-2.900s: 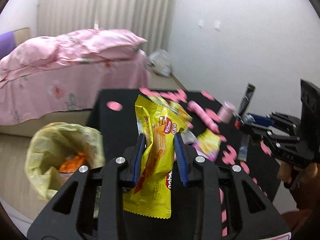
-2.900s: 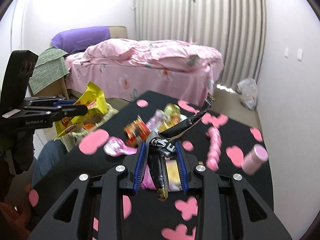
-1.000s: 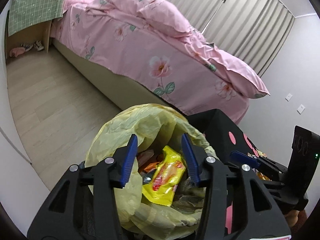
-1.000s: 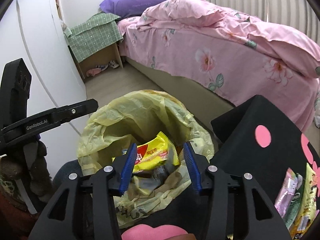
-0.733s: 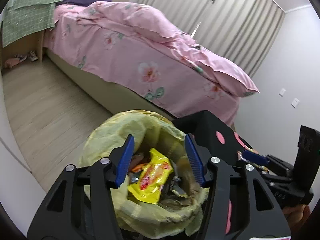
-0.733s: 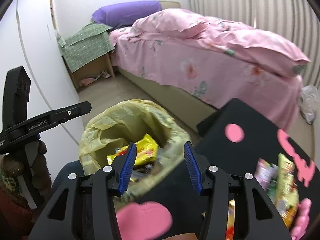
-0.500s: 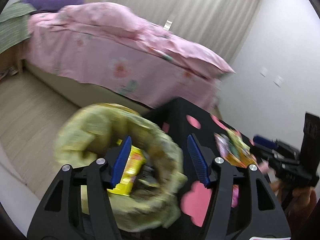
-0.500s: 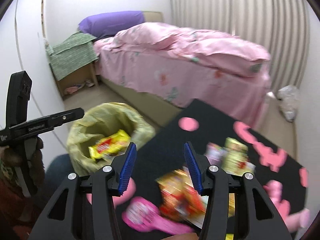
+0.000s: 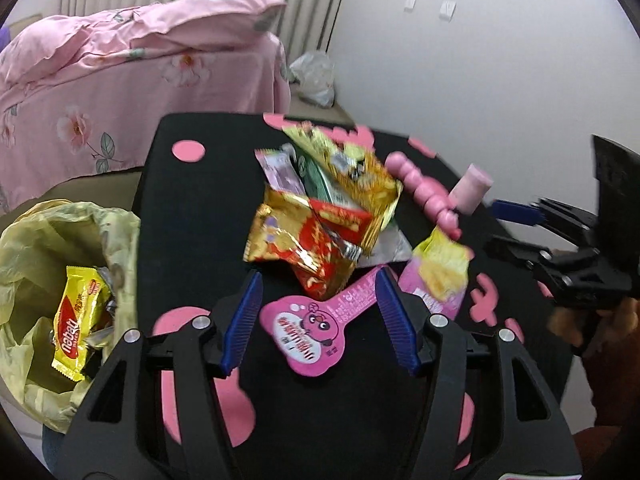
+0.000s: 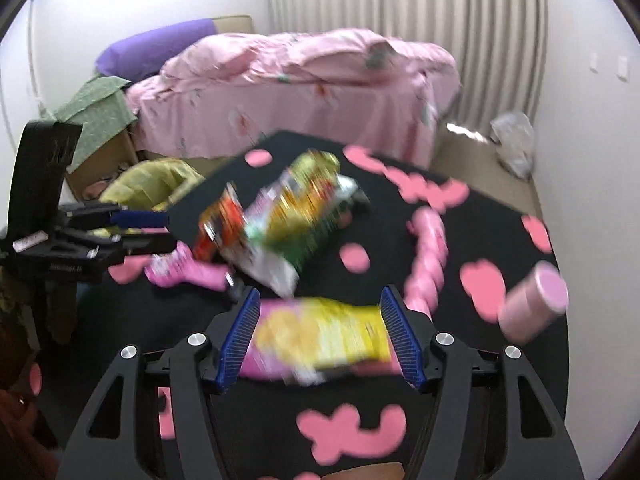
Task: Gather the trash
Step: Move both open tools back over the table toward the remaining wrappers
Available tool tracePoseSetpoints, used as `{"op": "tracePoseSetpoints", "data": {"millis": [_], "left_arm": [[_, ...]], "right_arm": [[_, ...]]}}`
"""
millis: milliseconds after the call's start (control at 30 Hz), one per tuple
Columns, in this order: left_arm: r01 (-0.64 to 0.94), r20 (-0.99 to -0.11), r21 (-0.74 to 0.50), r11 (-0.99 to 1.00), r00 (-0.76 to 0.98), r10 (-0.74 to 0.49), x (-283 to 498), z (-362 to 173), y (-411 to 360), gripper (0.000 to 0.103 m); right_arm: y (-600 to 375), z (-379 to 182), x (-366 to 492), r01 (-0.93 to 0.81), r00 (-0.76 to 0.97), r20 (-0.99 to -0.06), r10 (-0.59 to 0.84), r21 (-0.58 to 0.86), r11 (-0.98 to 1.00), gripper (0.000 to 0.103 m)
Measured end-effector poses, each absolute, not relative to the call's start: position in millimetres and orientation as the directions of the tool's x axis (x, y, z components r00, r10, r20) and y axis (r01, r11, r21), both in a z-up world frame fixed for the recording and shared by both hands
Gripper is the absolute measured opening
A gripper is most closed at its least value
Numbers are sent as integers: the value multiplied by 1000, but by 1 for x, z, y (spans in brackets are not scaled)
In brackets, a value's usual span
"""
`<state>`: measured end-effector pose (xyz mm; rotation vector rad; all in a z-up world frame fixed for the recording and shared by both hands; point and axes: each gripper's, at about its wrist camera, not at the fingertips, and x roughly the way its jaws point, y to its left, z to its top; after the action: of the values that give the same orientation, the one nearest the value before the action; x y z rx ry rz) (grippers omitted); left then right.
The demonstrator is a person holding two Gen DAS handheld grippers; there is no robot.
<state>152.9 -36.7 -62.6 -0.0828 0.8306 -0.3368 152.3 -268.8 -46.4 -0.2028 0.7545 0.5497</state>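
Note:
A black table (image 9: pixel 192 216) with pink shapes holds a pile of snack wrappers. My left gripper (image 9: pixel 318 324) is open and empty, its fingers either side of a pink guitar-shaped wrapper (image 9: pixel 316 326). A red and gold wrapper (image 9: pixel 300 240) lies just beyond it. My right gripper (image 10: pixel 318 338) is open, with a yellow and pink packet (image 10: pixel 320 336) lying between its fingers on the table. The yellow trash bag (image 9: pixel 36 240) stands left of the table with a yellow wrapper (image 9: pixel 76 320) inside. The bag also shows in the right wrist view (image 10: pixel 152 184).
A pink bead-like toy (image 9: pixel 424 196) and a pink cylinder (image 10: pixel 534 300) lie on the table's right side. A green and gold wrapper (image 10: pixel 296 208) tops the pile. A pink bed (image 10: pixel 312 88) stands behind. A white wall is on the right.
Both grippers have swung from over the trash bag back to the table. They were shut on wrappers earlier, dropped them in the bag, and now stand open over the wrapper pile.

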Motion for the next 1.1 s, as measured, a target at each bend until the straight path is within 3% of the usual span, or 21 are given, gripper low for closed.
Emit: {"op": "tracePoseSetpoints", "data": {"millis": [367,533,667,833,967,1100], "left_arm": [[271,-742,-260,927,558,-372,118,-67,-57,56],[109,-717,-236,966,651,-248,106,-52,-26,56],[49,-697,-269,962,679,-229,105,-46,-1,56],[120,-694,-261,958,666,-273,109,-49,-4,56],[167,-708,-235,958,646,-286,125,-60,-19,56],[156,-732,-197,968,634,-251,146,-71,-30,56]], "right_arm": [[-294,-64,133,-456,660,-666,349,14,890,59],[-252,-71,123,-549,618,-673,406,0,836,59],[-214,-84,119,-605,599,-699,390,-76,792,59],[-218,-99,115,-565,652,-720,237,-253,785,59],[-264,-102,115,-492,631,-753,187,-202,847,59],[-306,-107,111,-425,575,-786,229,-48,904,60]]}}
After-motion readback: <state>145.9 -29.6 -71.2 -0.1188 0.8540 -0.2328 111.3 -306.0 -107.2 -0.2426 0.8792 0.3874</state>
